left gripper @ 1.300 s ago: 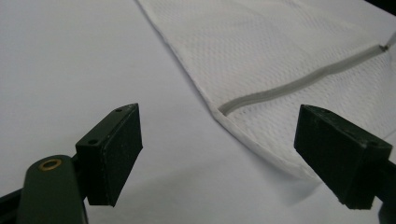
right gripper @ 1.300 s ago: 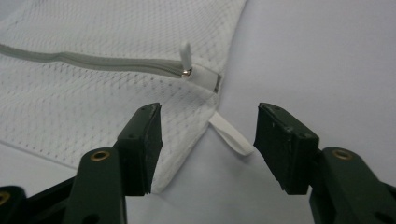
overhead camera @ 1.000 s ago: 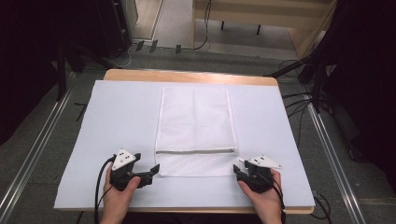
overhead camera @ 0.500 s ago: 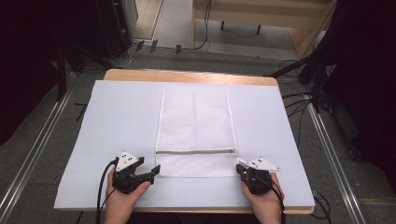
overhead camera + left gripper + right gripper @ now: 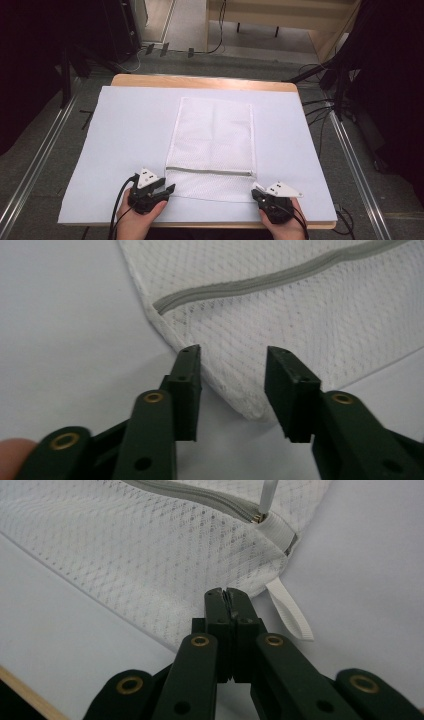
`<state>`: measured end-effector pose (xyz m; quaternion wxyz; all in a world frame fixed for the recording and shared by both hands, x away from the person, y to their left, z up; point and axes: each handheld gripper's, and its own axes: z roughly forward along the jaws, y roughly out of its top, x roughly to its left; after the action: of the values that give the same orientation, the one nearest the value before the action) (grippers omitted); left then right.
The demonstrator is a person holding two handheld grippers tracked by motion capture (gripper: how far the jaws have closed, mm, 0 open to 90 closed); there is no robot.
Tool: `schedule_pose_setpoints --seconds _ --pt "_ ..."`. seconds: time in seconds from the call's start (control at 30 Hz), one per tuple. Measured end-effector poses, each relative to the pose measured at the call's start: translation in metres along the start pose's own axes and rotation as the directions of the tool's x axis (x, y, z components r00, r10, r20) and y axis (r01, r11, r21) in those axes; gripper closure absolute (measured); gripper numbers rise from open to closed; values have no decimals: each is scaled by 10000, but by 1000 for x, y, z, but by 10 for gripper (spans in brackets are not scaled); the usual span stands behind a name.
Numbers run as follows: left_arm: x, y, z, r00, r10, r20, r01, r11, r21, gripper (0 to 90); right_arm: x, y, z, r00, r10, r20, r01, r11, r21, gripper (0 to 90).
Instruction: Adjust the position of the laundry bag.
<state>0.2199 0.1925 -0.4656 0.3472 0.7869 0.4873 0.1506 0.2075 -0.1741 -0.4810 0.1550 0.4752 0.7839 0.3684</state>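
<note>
Lying flat, mesh bag (image 5: 212, 145) runs near-to-far.

Left gripper (image 5: 232, 377) jaws apart, white mesh bag (image 5: 300, 315) corner between them, grey zipper (image 5: 280, 277)

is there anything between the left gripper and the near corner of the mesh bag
Nothing visible. The left gripper is open, its jaws straddling the near left corner of the mesh bag, which lies flat on the white sheet. Only bare sheet lies around that corner.
</note>
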Motion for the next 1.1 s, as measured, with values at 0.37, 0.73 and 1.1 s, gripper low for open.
schedule_pose_setpoints --seconds 0.37,0.73,1.1 --pt "1 -4 -6 9960 148 877 -183 9991 386 900 1 -4 -5 10000 -50 -51 51 9999 94 900" --pt "-15 -21 -23 9900 533 1307 -631 9954 715 900 3 -14 -15 9998 -96 -155 99 9998 160 900" --pt "-7 -13 -34 9927 227 1181 -119 9957 -916 322 -9 -7 -21 9998 204 57 -198 9958 -894 418"
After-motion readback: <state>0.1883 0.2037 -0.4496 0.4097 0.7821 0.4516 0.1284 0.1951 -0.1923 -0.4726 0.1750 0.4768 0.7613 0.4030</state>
